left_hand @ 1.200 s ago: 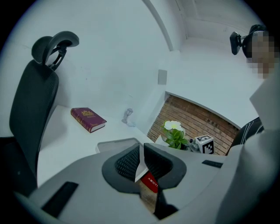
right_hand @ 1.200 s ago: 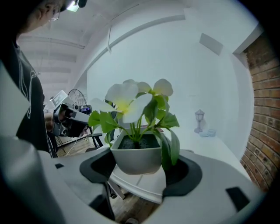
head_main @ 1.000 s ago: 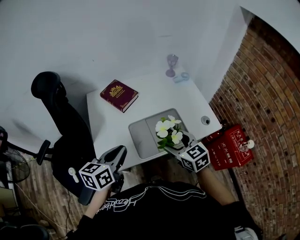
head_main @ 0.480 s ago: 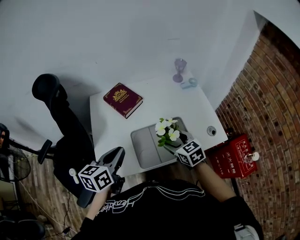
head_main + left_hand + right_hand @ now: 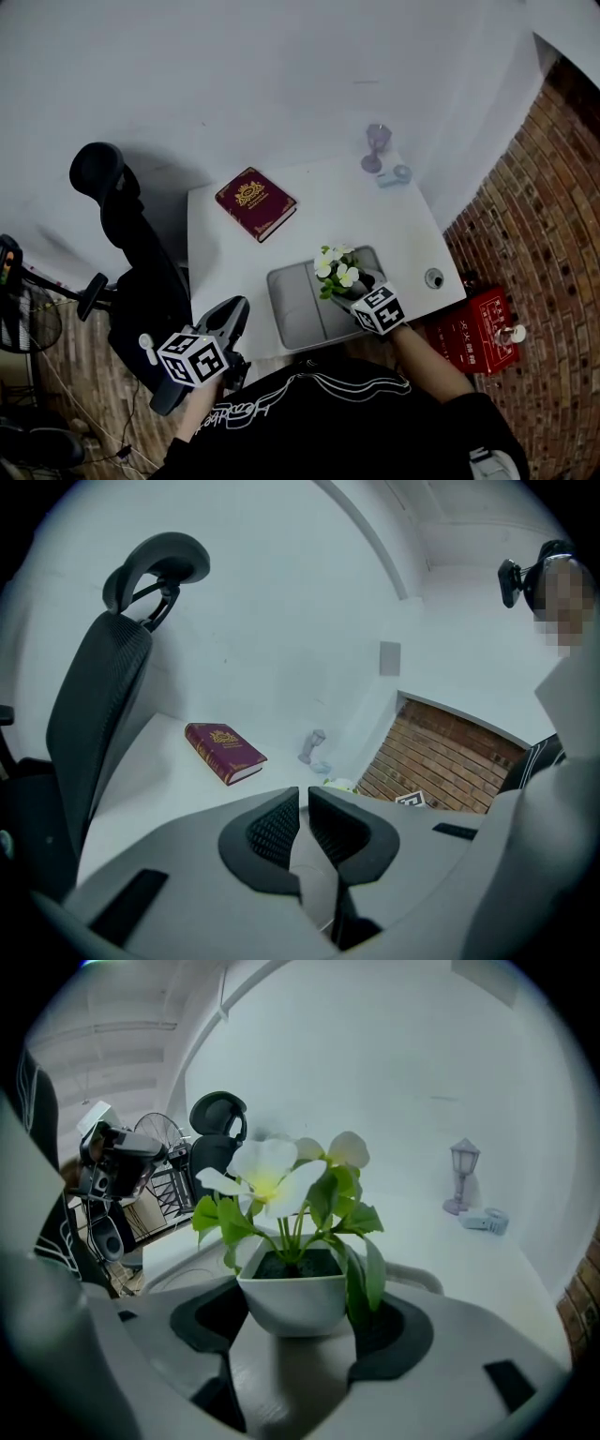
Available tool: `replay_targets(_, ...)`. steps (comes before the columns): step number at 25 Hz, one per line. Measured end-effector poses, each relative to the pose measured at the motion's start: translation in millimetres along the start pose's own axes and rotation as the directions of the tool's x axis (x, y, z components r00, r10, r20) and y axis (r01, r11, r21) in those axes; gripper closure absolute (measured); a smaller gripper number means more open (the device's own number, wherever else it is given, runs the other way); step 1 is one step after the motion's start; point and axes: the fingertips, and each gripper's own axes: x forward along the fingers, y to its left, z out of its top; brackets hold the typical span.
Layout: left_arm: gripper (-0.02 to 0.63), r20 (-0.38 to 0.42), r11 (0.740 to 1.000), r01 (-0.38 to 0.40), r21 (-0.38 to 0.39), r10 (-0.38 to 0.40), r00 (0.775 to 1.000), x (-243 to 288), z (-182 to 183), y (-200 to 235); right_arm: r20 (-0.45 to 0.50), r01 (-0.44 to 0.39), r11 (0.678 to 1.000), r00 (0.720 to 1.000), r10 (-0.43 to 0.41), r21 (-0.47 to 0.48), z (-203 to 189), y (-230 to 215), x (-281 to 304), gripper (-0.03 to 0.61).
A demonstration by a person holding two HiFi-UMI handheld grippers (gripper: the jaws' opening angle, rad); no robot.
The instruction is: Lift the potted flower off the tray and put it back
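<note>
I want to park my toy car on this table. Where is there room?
Bare table lies between the red book and the little lamp, and left of the grey tray, in front of the book. The tray's left half is bare too. Its right end is crowded: the right gripper holds the potted flower there.

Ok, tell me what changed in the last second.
The right gripper, still clamped on the flower, sank toward the tray. The left gripper stayed shut and empty; the book didn't move.
</note>
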Motion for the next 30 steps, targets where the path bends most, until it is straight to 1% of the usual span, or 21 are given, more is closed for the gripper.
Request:
replay_targets(5, 0.561, 0.001, 1.0, -0.006, -0.002, 0.006, 1.0, 1, 1, 5, -0.016, -0.011, 0.999, 1.0, 0.01, -0.037, -6, 0, 8, 0.245)
replay_targets(8, 0.561, -0.004, 1.0, -0.003, 0.002, 0.003, 1.0, 2, 2, 6, -0.033, 0.004, 0.998, 0.999, -0.007, -0.068, -12, -1, 11, 0.242)
replay_targets(10, 0.561, -0.008, 1.0, 0.002, 0.007, -0.002, 1.0, 2, 3, 5, -0.03, 0.006, 0.999, 1.0, -0.007, -0.052, -13, 0, 11, 0.239)
replay_targets(13, 0.561, -0.014, 1.0, 0.015, 0.018, -0.015, 1.0, 1, 5, 3, -0.02, -0.002, 1.0, 1.0, 0.001, -0.027, -12, 1, 10, 0.181)
replay_targets(14, 0.561, -0.017, 1.0, 0.021, 0.022, -0.021, 1.0, 1, 5, 2, -0.023, 0.005, 1.0, 1.0, -0.005, -0.029, -13, 1, 9, 0.141)
replay_targets(16, 0.561, -0.022, 0.999, 0.032, 0.029, -0.032, 0.999, -3, 7, 1, -0.026, 0.018, 1.0, 0.999, -0.018, -0.021, -14, 1, 4, 0.129)
replay_targets(20, 0.561, -0.027, 0.998, 0.052, 0.04, -0.051, 0.998, -12, 13, -3, -0.029, 0.054, 0.998, 0.998, -0.052, 0.041, -13, 1, -14, 0.117)
replay_targets(24, 0.561, -0.035, 0.996, 0.076, 0.049, -0.074, 0.997, -27, 18, -9, -0.002, 0.101, 0.986, 0.995, -0.101, 0.133, -12, 1, -39, 0.117)
replay_targets(27, 0.561, -0.037, 0.995, 0.085, 0.045, -0.083, 0.996, -41, 16, -9, 0.044, 0.108, 0.977, 0.992, -0.118, 0.184, -4, 10, -60, 0.121)
replay_targets(29, 0.561, -0.045, 0.996, 0.079, 0.038, -0.077, 0.996, -48, 11, -1, 0.1, 0.094, 0.975, 0.988, -0.116, 0.203, 7, 22, -74, 0.172)
replay_targets(30, 0.561, -0.051, 0.997, 0.071, 0.03, -0.07, 0.996, -52, 6, 4, 0.132, 0.082, 0.975, 0.985, -0.111, 0.208, 13, 30, -82, 0.21)
